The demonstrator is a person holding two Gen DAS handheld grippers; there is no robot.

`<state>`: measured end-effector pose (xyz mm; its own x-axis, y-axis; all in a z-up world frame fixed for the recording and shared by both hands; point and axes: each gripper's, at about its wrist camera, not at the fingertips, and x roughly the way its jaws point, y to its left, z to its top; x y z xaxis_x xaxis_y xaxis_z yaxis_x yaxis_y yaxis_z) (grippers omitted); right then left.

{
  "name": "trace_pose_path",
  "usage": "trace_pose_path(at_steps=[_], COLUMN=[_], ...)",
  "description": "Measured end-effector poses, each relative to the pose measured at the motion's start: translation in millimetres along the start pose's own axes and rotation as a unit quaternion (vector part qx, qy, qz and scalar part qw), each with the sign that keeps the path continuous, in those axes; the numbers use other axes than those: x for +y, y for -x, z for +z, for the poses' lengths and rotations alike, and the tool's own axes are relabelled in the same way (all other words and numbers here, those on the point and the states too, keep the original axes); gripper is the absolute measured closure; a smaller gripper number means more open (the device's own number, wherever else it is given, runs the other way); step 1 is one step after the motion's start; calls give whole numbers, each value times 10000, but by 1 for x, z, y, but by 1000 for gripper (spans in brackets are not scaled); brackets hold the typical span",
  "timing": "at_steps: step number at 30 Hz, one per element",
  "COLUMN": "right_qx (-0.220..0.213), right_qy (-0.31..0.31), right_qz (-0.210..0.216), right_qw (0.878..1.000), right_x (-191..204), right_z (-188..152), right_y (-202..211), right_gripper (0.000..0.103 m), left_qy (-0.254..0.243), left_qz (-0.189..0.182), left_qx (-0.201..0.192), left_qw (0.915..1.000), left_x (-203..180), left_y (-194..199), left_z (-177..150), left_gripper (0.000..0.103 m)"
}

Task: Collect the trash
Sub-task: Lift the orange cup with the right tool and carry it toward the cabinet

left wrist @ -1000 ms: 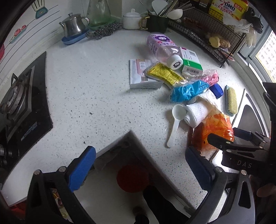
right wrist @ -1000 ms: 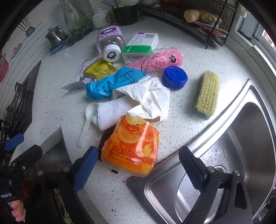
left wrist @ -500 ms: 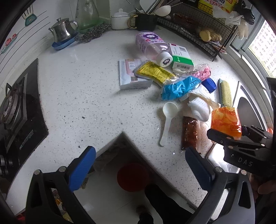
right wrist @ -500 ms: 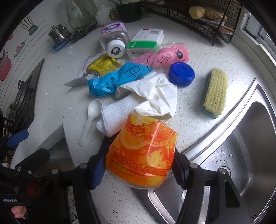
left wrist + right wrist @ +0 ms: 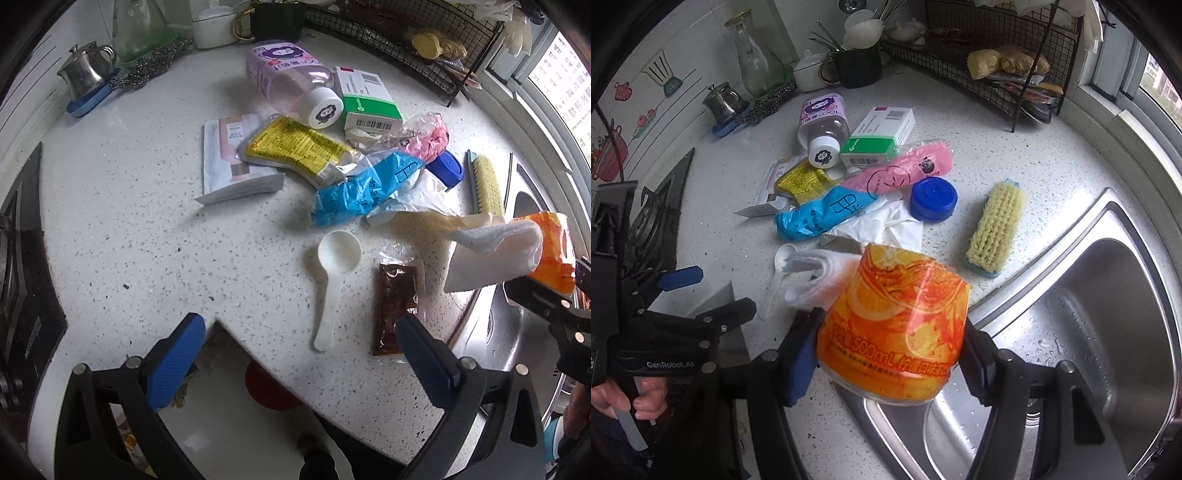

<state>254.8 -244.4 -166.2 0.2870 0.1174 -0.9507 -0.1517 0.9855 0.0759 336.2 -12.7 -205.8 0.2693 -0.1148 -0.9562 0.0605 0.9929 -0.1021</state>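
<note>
The right tongs (image 5: 890, 365) pinch the orange bag (image 5: 897, 325) between their blue pads, raised off the bench (image 5: 129, 221) at the sink (image 5: 1089, 314) edge. A white cloth (image 5: 495, 254) hangs against the bag on the side away from the sink; whether the pads also catch it cannot be told. The left tongs (image 5: 299, 354) stand spread with nothing between them, above the bench's inner corner.

Landmark: the white scoop (image 5: 334, 280), lying bowl-up near that corner.
- Just beside the scoop, toward the sink: a dark sauce packet (image 5: 393, 306), flat on the bench. The left tongs' right pad covers its lower corner.
- Behind the scoop: a blue bag (image 5: 362, 192), a white glove (image 5: 886, 225) and a pink bag (image 5: 905, 170), overlapping in one heap.
- Further behind: a yellow packet (image 5: 295, 147) lying over a leaflet (image 5: 229, 158), a bottle (image 5: 291, 85) on its side, and a green box (image 5: 369, 99) touching the bottle's cap.
- Beyond the heap, toward the sink: a blue lid (image 5: 932, 197) and a brush (image 5: 995, 229), apart from each other.

In the right wrist view, the orange bag and cloth hide the sauce packet and most of the scoop. The orange bag's print is only partly legible. A red round thing (image 5: 273, 387) shows on the floor below the bench edge, cut off.
</note>
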Motion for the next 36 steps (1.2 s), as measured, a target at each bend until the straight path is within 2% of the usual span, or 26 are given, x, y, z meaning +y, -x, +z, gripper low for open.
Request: trace_pose_path(at_steps=[6,9,13,15,17,18,20,21,24,27,32,34,35,36], right_qx=[164,154,200,199,212,213,204,197,83,-64,-382,-837,-922,-722], right_qy=[-218,-172,-256,-278,-294,-293,-276,-262,-154,-18,268,501,474,520], right_qz=[-68,-41,70,88,134,167,221,246,294,258,111,-4,22,226], right_qw=[9996,9997,9994,9994,9993,9992,9992,9992,9994,9996,9988,9952,9946,9958], right_x=[-16,-18,-25,-30,-33,-34,-36,-36,-34,-30,-20,-13,-12,-10], right_z=[0,3,5,4,4,3,3,3,7,13,18,22,24,24], right_y=[-17,-19,-23,-20,-19,-18,-15,-13,-2,12,44,71,76,69], right_gripper=[39,39,39,39,39,39,39,39,39,39,39,39,39,39], left_qy=[-97,-104,-111,-213,-397,-447,-541,-538,-421,-435,-432,-418,-385,-345], left_qz=[12,21,-17,112,339,289,213,133,-65,-147,-242,-312,-360,-399], left_qx=[146,219,333,303,272,246,239,251,245,17,-457,-649,-715,-757], left_qw=[9998,9997,9994,9992,9983,9983,9980,9981,9988,9989,9977,9965,9961,9957], left_x=[-5,-7,-10,-16,-23,-27,-33,-35,-36,-41,-49,-45,-44,-40], left_y=[-20,-29,-39,-41,-41,-40,-38,-38,-39,-24,24,45,53,60], left_z=[10,15,21,21,21,22,22,22,20,15,13,18,18,18], left_gripper=[5,10,22,26,44,52,87,94,94,94,94,94,94,94])
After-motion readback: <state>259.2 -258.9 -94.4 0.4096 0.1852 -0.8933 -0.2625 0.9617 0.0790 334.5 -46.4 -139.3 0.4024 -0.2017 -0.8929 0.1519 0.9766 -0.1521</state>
